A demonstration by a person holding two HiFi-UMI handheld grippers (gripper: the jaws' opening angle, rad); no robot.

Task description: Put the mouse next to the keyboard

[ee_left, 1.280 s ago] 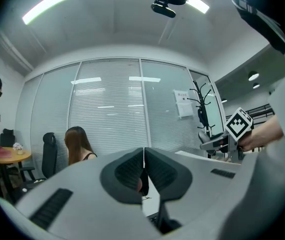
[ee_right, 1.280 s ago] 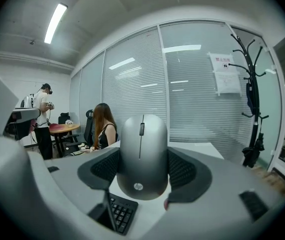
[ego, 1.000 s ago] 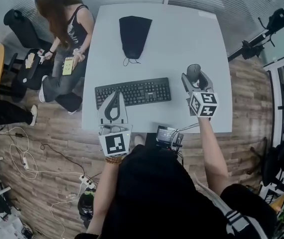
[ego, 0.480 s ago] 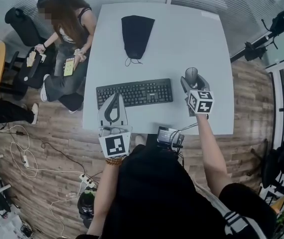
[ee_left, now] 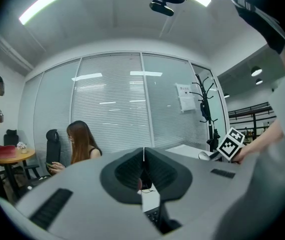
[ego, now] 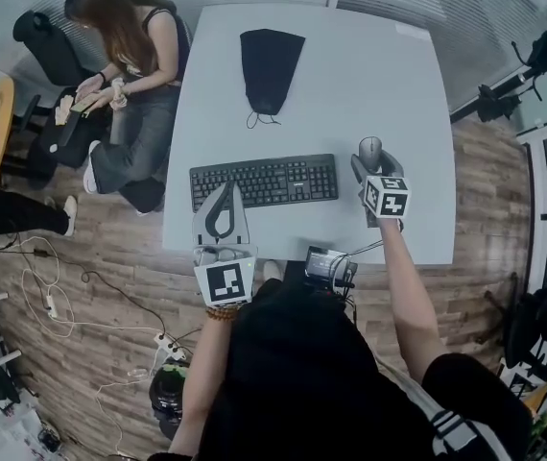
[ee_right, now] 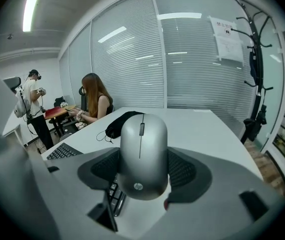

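L gripper [ego: 225,190] closed, R gripper [ego: 371,158] gripping

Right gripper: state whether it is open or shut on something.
Shut on the mouse: the right gripper has both jaws pressed against the silver mouse's sides, as its own view shows.

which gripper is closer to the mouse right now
Right. The right gripper has its jaws clamped on the mouse, just off the keyboard's right end. The left gripper, jaws together, sits over the keyboard's left front edge, well apart from the mouse.
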